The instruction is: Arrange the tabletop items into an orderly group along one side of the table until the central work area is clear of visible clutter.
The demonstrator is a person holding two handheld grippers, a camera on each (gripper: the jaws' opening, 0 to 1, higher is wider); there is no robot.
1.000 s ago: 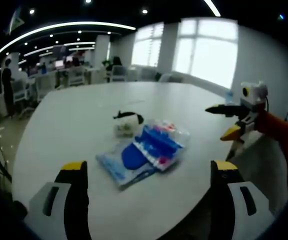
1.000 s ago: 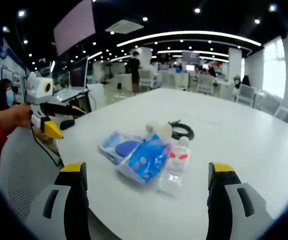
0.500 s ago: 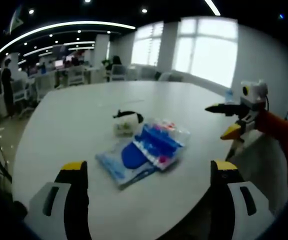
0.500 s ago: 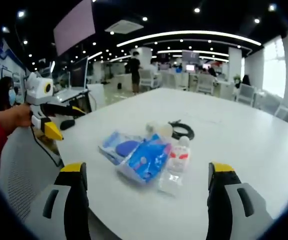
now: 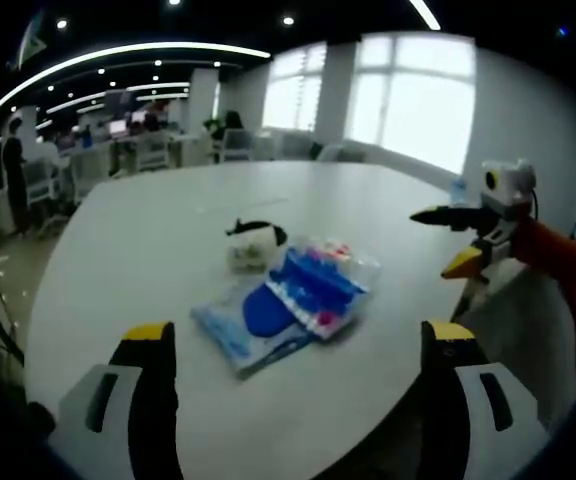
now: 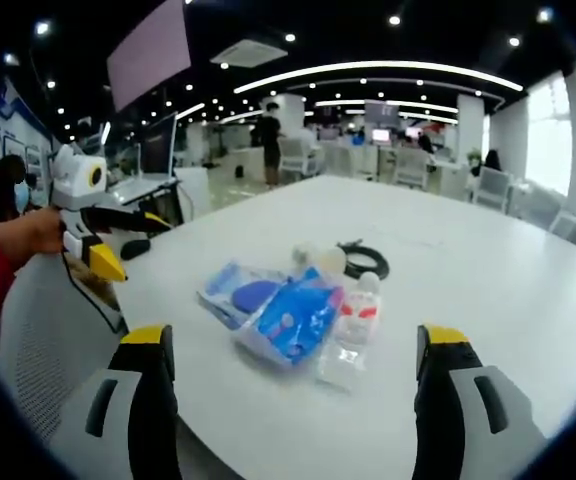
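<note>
Both grippers, left (image 5: 293, 355) and right (image 6: 290, 355), hover wide open, holding nothing, before blue packets (image 6: 293, 320), probably wipes, on the table (image 6: 488, 270)

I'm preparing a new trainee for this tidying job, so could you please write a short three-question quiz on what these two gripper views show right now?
1. True or false: the left gripper is shut on the blue packet.
2. What lies on the white table just behind the pile? A) a black cable B) a red mug C) a pair of scissors
3. Fill in: the clear bottle with the red label lies beside the ____ packet.

Key
1. False: both its jaws stand wide apart, short of the pile; the right gripper is open too.
2. A
3. blue
</note>
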